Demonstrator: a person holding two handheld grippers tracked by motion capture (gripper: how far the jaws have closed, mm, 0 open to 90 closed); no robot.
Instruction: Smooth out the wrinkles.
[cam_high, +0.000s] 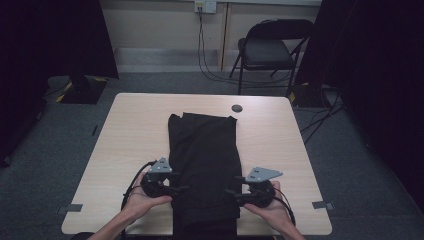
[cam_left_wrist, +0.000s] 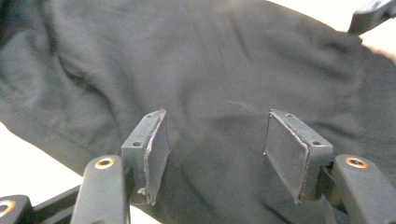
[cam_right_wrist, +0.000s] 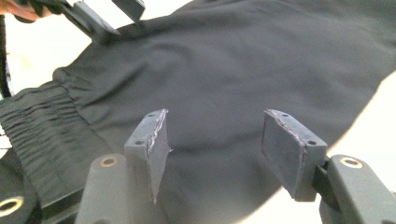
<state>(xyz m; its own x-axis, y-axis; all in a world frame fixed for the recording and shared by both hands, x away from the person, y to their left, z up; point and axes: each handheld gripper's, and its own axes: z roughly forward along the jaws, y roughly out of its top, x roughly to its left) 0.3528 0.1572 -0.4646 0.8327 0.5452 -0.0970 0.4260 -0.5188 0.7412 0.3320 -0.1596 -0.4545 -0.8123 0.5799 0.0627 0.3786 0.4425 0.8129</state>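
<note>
Trousers (cam_high: 206, 165) lie flat down the middle of the worktop (cam_high: 130, 135), black, folded lengthwise, far end near a small dark disc (cam_high: 237, 108), near end hanging over the edge by the person. Left tool (cam_high: 176, 189) sits at the cloth's left edge, near end, jaws wide apart w/ nothing between them. Right tool (cam_high: 231, 193) mirrors it at the right edge, jaws likewise spread and empty. Both point inward, across the cloth, toward each other.

Left gripper view: tool (cam_left_wrist: 215, 154) over dark fabric (cam_left_wrist: 196, 70), pads (cam_left_wrist: 159, 149) clear of any fold, pale worktop (cam_left_wrist: 28, 163) showing at lower left; the other tool's tip (cam_left_wrist: 371, 14) peeks in top right.

Right gripper view: tool (cam_right_wrist: 212, 151) over the cloth (cam_right_wrist: 243, 60), gathered elastic waistband (cam_right_wrist: 42, 126) at left, worktop (cam_right_wrist: 369, 121) at right. Opposite tool (cam_right_wrist: 105, 18) in at top left, jaws apart too, just at the cloth's edge.

Whether either tool touches the fabric: can't tell. Hands (cam_high: 145, 202) cradle each tool from below, cables trailing back. Folding chair (cam_high: 267, 50) stands beyond the worktop, well apart.
</note>
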